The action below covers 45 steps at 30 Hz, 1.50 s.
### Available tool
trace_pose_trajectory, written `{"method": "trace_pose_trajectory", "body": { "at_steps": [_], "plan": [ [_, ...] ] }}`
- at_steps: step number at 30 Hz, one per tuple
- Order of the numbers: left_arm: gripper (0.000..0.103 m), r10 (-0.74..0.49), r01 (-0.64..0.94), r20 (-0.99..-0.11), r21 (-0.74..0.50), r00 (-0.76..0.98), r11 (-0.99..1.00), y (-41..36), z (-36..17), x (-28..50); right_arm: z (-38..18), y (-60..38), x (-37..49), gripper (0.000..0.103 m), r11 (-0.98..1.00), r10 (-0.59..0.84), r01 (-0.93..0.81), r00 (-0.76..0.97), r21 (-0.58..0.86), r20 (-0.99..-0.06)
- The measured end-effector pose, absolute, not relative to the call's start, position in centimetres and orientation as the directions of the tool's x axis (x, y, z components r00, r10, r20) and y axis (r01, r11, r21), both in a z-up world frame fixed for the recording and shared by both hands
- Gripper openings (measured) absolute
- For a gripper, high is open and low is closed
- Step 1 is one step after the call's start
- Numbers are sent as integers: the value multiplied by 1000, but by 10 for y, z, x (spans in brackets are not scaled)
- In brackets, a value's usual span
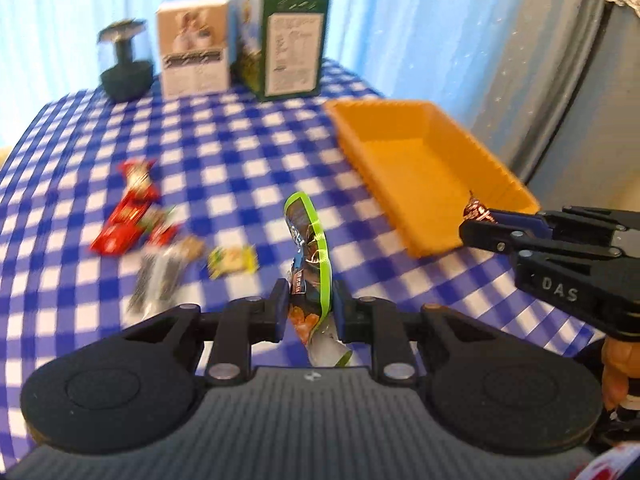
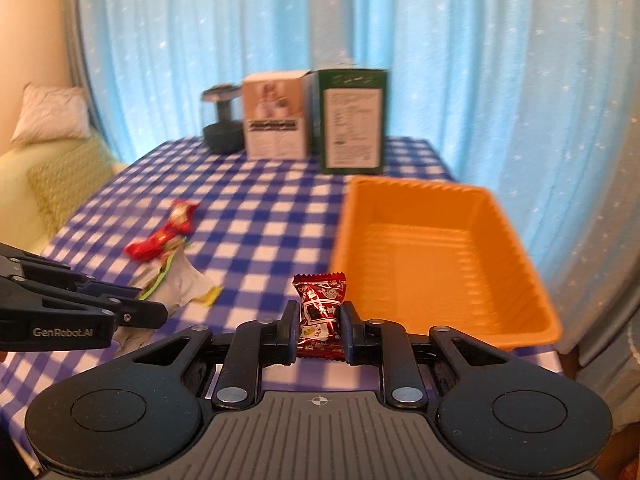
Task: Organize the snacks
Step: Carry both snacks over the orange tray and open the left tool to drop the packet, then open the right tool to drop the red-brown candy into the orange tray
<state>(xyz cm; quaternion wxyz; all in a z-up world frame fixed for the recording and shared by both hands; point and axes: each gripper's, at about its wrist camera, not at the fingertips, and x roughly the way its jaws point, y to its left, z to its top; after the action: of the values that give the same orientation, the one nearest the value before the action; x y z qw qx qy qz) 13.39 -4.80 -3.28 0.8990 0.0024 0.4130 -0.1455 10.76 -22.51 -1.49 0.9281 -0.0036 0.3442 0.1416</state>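
My left gripper [image 1: 308,308] is shut on a green-edged snack packet [image 1: 310,256], held upright above the checked tablecloth; the same gripper [image 2: 152,310] enters the right wrist view from the left with that packet [image 2: 180,280]. My right gripper [image 2: 319,326] is shut on a small red candy packet [image 2: 320,312], close to the near left corner of the orange tray [image 2: 516,248]. From the left wrist view, the right gripper [image 1: 484,220] holds the candy [image 1: 476,212] over the near end of the tray [image 1: 380,120], which holds nothing I can see.
Loose snacks lie on the cloth at the left: red packets [image 1: 128,216], a dark packet [image 1: 158,280] and a yellow one [image 1: 234,262]. At the far edge stand a beige box [image 1: 194,50], a green box [image 1: 290,46] and a dark lamp-like object [image 1: 126,64]. A sofa [image 2: 44,184] is left.
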Motion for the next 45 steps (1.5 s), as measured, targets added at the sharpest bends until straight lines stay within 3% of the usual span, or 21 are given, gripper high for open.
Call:
{"method": "trace_pose_trajectory", "body": {
  "at_steps": [11, 29, 45],
  "plan": [
    [20, -345, 355, -703, -139, 622, 924, -129, -22, 182, -12, -298, 156, 22, 985, 173, -120, 743, 126, -647],
    [21, -348, 393, -728, -117, 591, 912, -182, -48, 229, -36, -335, 195, 22, 979, 166, -34, 714, 203, -680],
    [20, -311, 315, -707, -130, 635, 940, -144, -43, 203, -36, -332, 197, 22, 972, 185, -32, 710, 231, -680]
  ]
}}
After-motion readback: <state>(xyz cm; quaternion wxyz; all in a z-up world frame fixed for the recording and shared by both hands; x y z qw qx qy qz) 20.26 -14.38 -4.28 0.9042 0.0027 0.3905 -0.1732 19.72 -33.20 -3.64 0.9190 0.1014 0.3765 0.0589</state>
